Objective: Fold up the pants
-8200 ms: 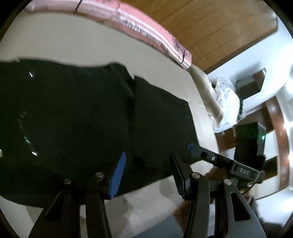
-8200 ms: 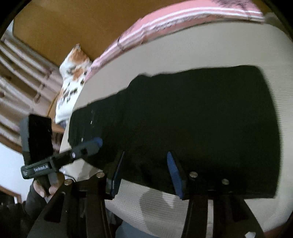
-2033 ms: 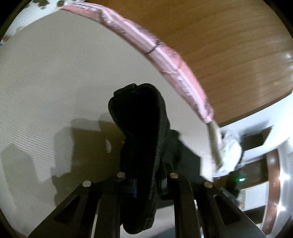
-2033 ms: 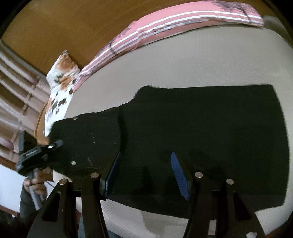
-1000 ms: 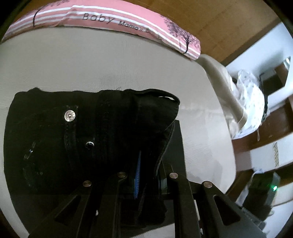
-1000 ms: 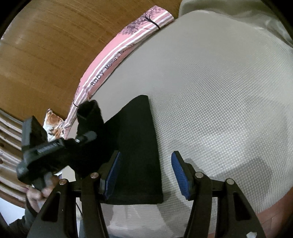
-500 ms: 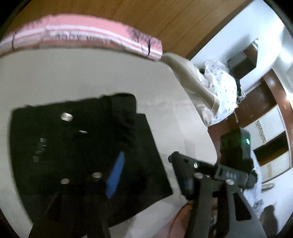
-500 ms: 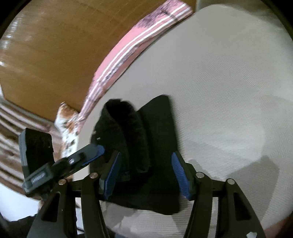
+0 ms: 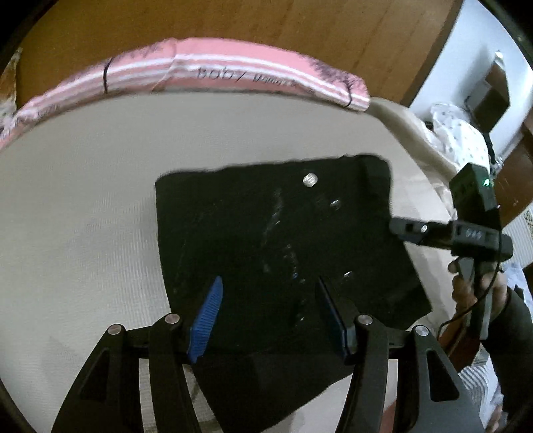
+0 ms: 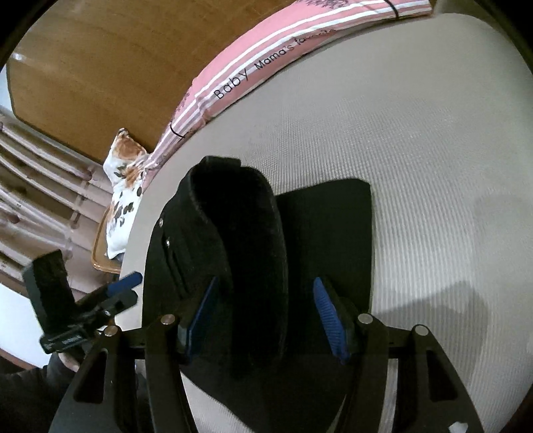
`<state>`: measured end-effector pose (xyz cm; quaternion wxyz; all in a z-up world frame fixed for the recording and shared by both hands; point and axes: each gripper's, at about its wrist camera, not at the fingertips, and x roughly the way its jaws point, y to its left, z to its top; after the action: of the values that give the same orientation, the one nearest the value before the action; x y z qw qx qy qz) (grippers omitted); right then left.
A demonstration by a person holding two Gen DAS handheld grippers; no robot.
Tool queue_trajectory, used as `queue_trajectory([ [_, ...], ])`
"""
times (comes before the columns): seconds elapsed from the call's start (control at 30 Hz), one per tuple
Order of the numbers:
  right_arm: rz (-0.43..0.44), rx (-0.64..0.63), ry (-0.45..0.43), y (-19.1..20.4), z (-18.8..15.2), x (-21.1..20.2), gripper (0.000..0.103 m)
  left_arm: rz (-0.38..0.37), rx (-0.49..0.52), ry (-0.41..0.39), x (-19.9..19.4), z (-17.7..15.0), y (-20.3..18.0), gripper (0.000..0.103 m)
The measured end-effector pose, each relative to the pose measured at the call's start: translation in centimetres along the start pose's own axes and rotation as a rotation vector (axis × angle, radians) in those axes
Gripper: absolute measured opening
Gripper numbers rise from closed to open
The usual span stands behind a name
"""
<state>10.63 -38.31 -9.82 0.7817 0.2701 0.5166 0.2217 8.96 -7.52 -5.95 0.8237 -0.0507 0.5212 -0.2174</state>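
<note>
The black pants (image 9: 276, 239) lie folded into a compact rectangle on the beige bed (image 9: 83, 186), with metal buttons facing up. My left gripper (image 9: 269, 299) is open and empty, hovering over the near edge of the fold. My right gripper (image 10: 263, 303) is open above the pants (image 10: 240, 239), whose waistband end stands curled up between its blue pads (image 10: 324, 306) without being pinched. The right gripper also shows in the left wrist view (image 9: 404, 229) at the pants' right edge. The left gripper shows in the right wrist view (image 10: 125, 288) at the left.
A pink striped pillow (image 9: 206, 73) lies along the wooden headboard (image 9: 233, 26). A floral pillow (image 10: 123, 186) sits at the bed's left side. White bedding and dark furniture (image 9: 466, 133) stand beyond the bed's right edge.
My left gripper brought the waist end over the legs, opened and let it go, then drew back. The pants went from spread out to a compact fold.
</note>
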Motion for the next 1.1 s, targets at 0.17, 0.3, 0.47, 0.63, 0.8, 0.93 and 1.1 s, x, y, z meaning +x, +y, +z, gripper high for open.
queue_trajectory([
  [0.17,0.069,-0.04,0.03,0.2,0.7,1.8,0.056,0.013,-0.006,0.032,1.7,-0.8,0.2,0.059],
  [0.3,0.087,-0.105,0.056,1.6,1.3,3.5,0.043,0.039,0.031,0.027,2.2,-1.3,-0.2,0.059],
  [0.47,0.101,-0.06,0.055,1.3,2.0,4.5,0.034,0.037,0.03,0.024,2.1,-1.3,-0.1,0.06],
  [0.63,0.064,-0.02,0.007,3.4,1.5,3.2,0.012,-0.027,-0.051,0.013,0.9,-0.6,0.8,0.06],
  [0.8,0.057,0.001,-0.062,4.9,0.9,0.2,0.011,-0.037,-0.049,-0.041,-0.8,0.3,0.3,0.06],
  [0.93,0.024,0.054,-0.11,3.3,0.4,-2.0,0.011,-0.045,-0.016,-0.046,-0.7,0.6,-0.7,0.06],
  [1.1,-0.021,0.207,-0.07,-2.0,-0.9,-1.3,0.017,-0.004,0.057,0.01,1.3,-0.3,-1.7,0.06],
])
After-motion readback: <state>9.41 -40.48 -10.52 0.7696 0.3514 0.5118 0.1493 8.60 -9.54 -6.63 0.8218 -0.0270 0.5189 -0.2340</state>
